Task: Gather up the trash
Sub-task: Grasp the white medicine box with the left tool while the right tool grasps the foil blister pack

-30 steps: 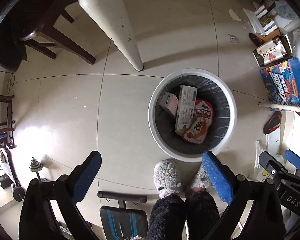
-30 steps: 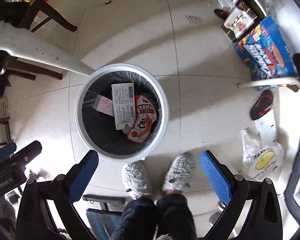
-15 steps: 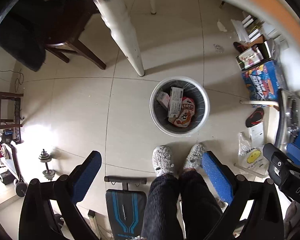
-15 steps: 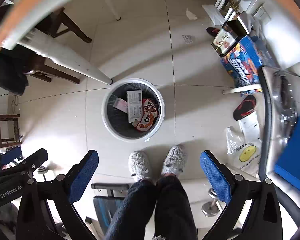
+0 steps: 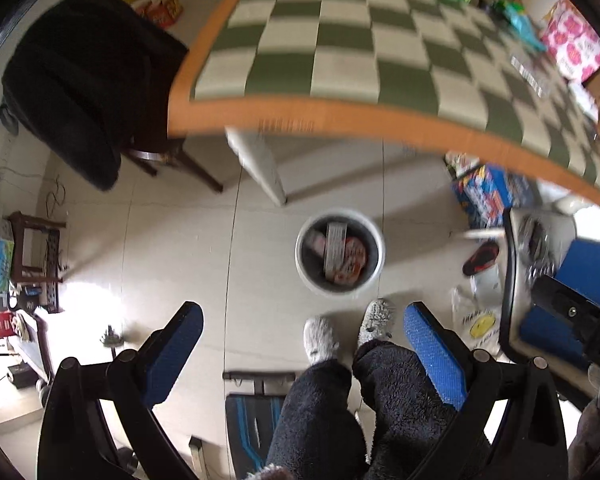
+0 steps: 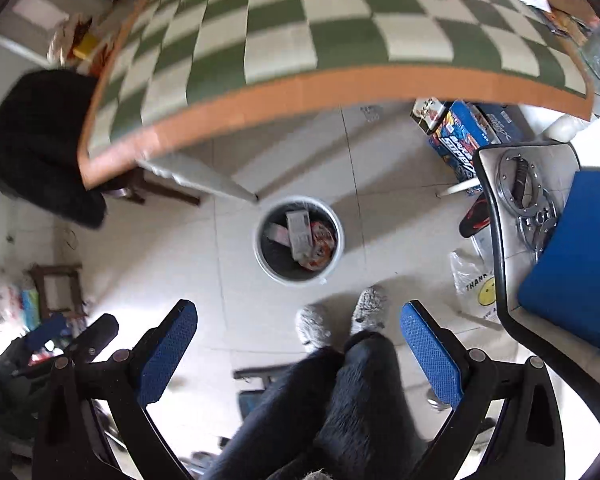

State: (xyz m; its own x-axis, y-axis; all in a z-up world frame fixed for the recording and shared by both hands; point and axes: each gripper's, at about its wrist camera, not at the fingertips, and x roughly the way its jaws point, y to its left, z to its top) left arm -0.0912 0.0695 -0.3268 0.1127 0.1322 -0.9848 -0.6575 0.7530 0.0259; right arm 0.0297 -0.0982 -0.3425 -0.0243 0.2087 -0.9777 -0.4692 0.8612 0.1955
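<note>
Left wrist view: the left gripper (image 5: 300, 350) points down at the tiled floor (image 5: 172, 248) with its 2 blue-padded fingers (image 5: 172, 354) spread wide and nothing between them. The white trash bin (image 5: 374, 270) stands on the floor beyond the fingers, below the near edge of the surface (image 5: 320, 40), which carries a green-and-white checked cloth with an orange border. Inside the bin lie a long grey carton (image 5: 335, 246), a pink packet (image 5: 315, 240) and a red-and-white wrapper (image 5: 352, 264). 2 grey slippers (image 5: 320, 340) stand on the floor just beside the bin. More packaging lies at the far right of the surface, blurred.

Right wrist view: the right gripper (image 6: 298, 346) also points down, its 2 fingers (image 6: 430, 354) spread apart and holding nothing. The trash bin (image 6: 338, 254) sits near a white surface leg (image 6: 204, 178), with the same 3 items inside. A blue printed box (image 6: 458, 144) lies on the floor to the right, and a black chair (image 6: 500, 220) with a blue cushion stands at the right edge.
</note>
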